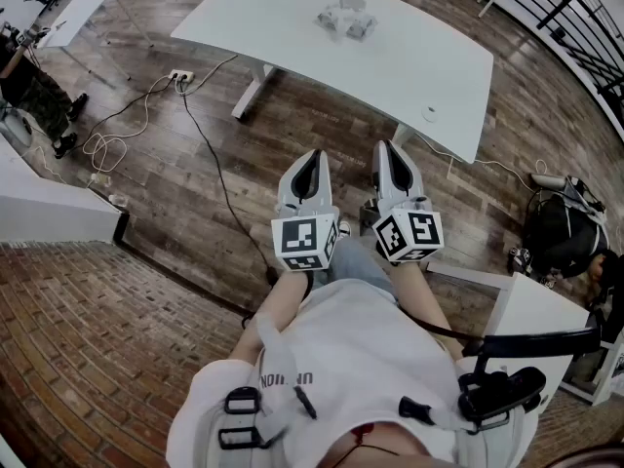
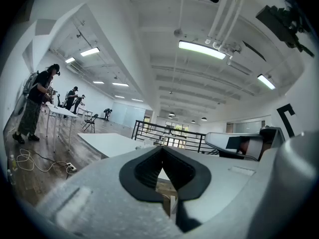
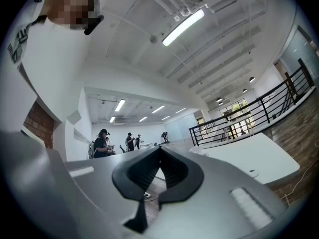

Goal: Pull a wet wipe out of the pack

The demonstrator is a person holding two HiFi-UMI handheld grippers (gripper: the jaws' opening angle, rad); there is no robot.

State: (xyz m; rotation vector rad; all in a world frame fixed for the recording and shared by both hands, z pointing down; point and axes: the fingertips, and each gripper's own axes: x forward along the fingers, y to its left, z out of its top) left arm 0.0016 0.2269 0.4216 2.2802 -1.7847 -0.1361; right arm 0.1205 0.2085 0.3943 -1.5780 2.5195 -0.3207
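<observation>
Both are clenched on nothing: the left claw (image 1: 311, 159) and the right claw (image 1: 388, 151) are held level, side by side, each with its tips pressed together. Well ahead of them the pack (image 1: 346, 18) lies on the table (image 1: 283, 37), apart from both claws.

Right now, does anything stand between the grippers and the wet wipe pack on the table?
Nothing visible does. Only wooden floor and the white table surface lie between the left gripper, the right gripper and the wet wipe pack.
</observation>
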